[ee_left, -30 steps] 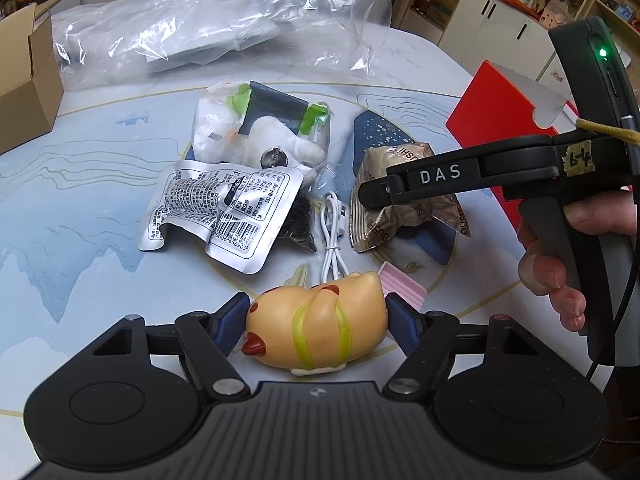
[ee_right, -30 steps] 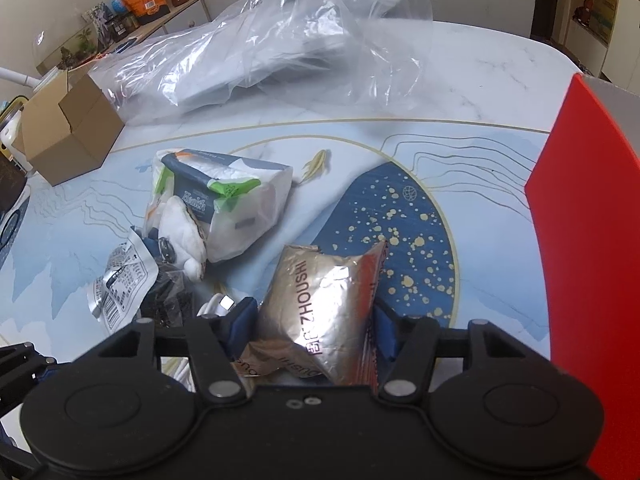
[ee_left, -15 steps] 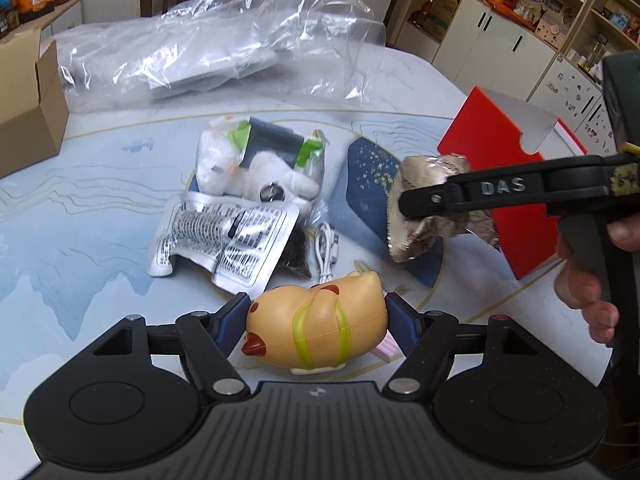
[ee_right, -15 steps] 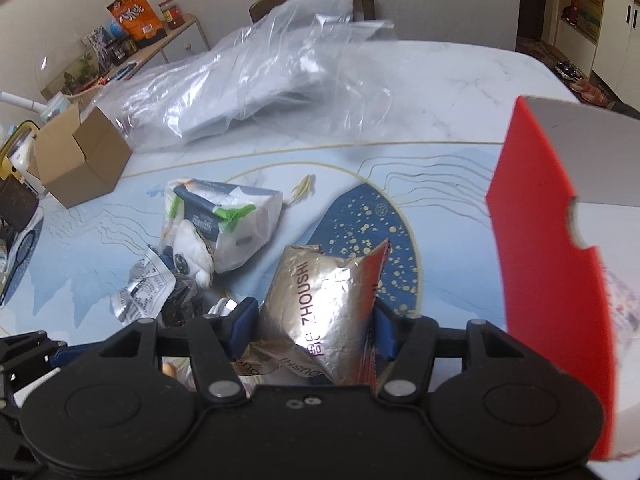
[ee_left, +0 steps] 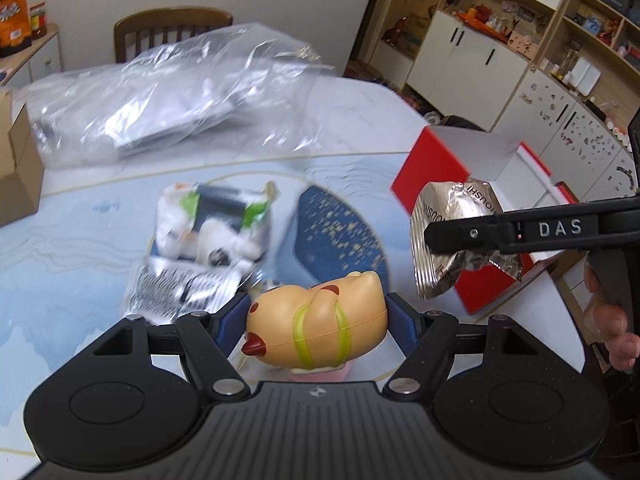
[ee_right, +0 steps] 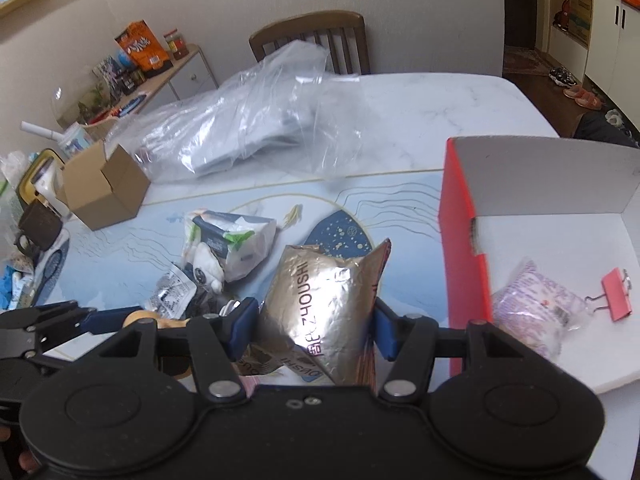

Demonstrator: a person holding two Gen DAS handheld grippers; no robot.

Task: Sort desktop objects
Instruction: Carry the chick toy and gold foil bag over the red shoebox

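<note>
1. Left gripper [ee_left: 318,314]: jaws clamped on the yellow toy [ee_left: 318,320], one pad on each end. It's off the tabletop [ee_left: 60,248] and sits just above the pile.
2. Right gripper [ee_right: 314,320]: jaws clamped on the foil snack bag [ee_right: 320,312], which is in the air beside the red box [ee_right: 464,264], not over it yet.
3. The box is open on top and has a white floor. A purple packet [ee_right: 532,312] and a pink binder clip [ee_right: 614,294] already lie in it.
4. Step in hand, as I read it: drop the bag in the box.
5. To do it well: lift the bag's hanging end over the red wall first, since it sags below the jaws and could catch. Get it over bare floor, then open low.
6. The toy is smooth and rounded, so I keep my squeeze steady and don't tilt it.
7. Tissue pack [ee_right: 232,240], silver sachet [ee_right: 170,294] and the cable are left on the tabletop.
</note>
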